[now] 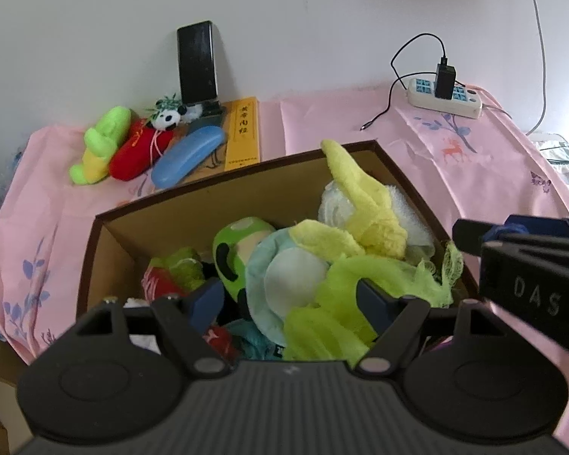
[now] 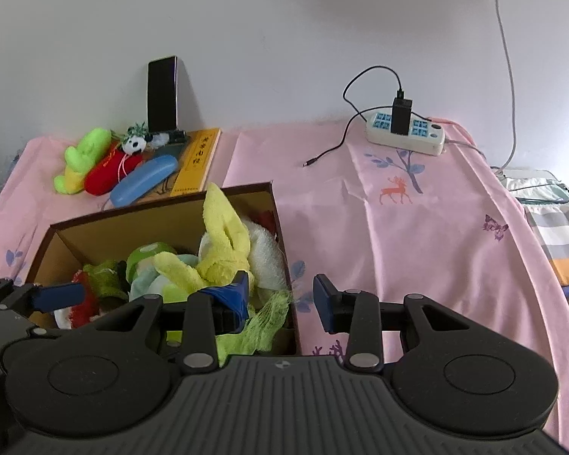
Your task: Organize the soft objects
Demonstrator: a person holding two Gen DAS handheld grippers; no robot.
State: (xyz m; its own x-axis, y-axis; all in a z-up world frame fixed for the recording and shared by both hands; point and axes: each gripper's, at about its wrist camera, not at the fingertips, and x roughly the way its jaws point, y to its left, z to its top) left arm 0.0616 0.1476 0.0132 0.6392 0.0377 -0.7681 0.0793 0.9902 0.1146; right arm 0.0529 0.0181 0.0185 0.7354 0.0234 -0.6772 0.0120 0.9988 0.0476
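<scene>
Cardboard box [image 1: 178,208] holds plush toys [image 1: 280,276], perhaps overfull.

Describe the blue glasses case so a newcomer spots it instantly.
Start at the black phone leaning on the wall. Below it lies a row of small things on the pink cloth. The blue glasses case lies between the red plush and yellow book: the only smooth, hard-shelled one.

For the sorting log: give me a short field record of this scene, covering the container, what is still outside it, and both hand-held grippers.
container: open cardboard box on pink cloth, full of soft toys
on top: yellow plush, green mesh fabric
outside box: green plush, red plush, panda toy, blue glasses case
left hand-held gripper: open, over box contents
right hand-held gripper: open, straddling box's right wall
</scene>
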